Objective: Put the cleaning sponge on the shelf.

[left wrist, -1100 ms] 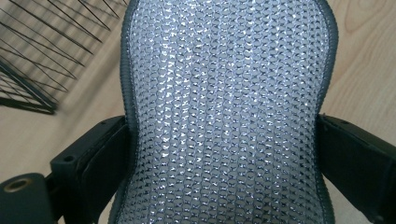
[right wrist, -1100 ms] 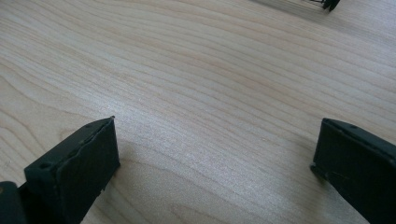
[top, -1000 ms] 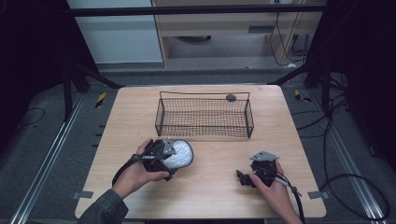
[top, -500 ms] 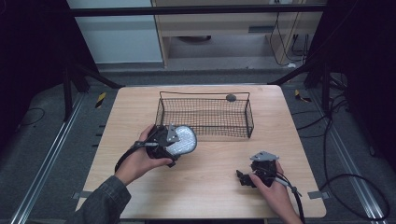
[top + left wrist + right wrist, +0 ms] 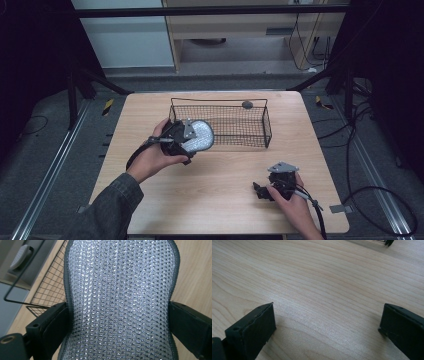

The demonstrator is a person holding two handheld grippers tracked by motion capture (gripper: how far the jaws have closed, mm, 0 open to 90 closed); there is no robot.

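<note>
From where I stand, the black wire basket (image 5: 220, 122) sits toward the far side of the wooden table (image 5: 150, 107), and everything else is easiest placed against it. The left gripper (image 5: 192, 142) is at the basket's near left corner, and it carries a silvery, glittering mesh pad (image 5: 199, 135) whose far edge overlaps the basket's left wall. From the high view I cannot tell whether the pad is above the rim or touching it. The left gripper view settles the grip: the two black jaws press against the pad's (image 5: 121, 302) dark-bound long edges, one on each side, and pinch it across its width. That view also shows the pad's woven sparkle up close, with the basket's (image 5: 47, 287) wire grid behind its left edge.

A small dark round object (image 5: 247, 104) rests at the basket's far rim, to the right of the middle; it is too small to name.

The right gripper (image 5: 265, 191) rests on the table well on the near side of the basket's right end, apart from it. Its own view shows the jaws spread wide over bare wood (image 5: 324, 290), with nothing between them, and a scrap of the basket's corner (image 5: 388, 242) at the top edge.
</note>
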